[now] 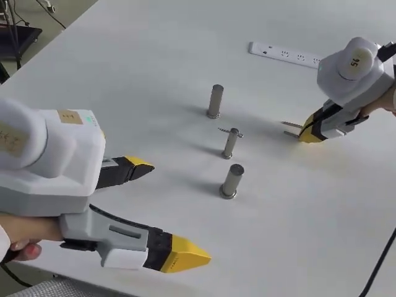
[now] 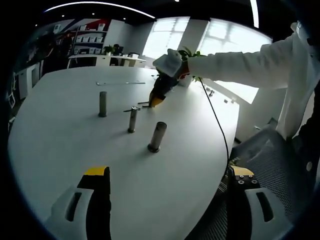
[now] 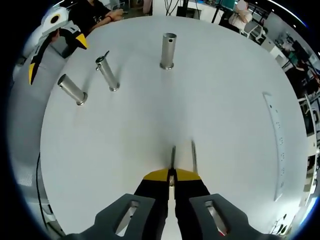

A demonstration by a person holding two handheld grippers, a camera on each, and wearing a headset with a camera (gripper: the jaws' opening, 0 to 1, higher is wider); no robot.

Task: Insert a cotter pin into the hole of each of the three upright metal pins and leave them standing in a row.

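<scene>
White desk point(image 1: 185, 55) carries three upright metal pins point(image 1: 215, 101). Right claw point(image 3: 171, 176) low, clamped on level cotter pin point(image 3: 172, 157) aimed toward them; left claw point(image 1: 176, 210) gaping, empty.

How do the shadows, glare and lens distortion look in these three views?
Head view: soft, faint shadows lie left of the metal pins. Left gripper view: the windows are blown out white. Right gripper view: the fisheye bows the table and the power strip into curves.

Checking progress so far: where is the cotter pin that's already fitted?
In the head view the cotter pin sits through the top of the middle metal pin, mid-table, between the far metal pin and the near metal pin.
</scene>
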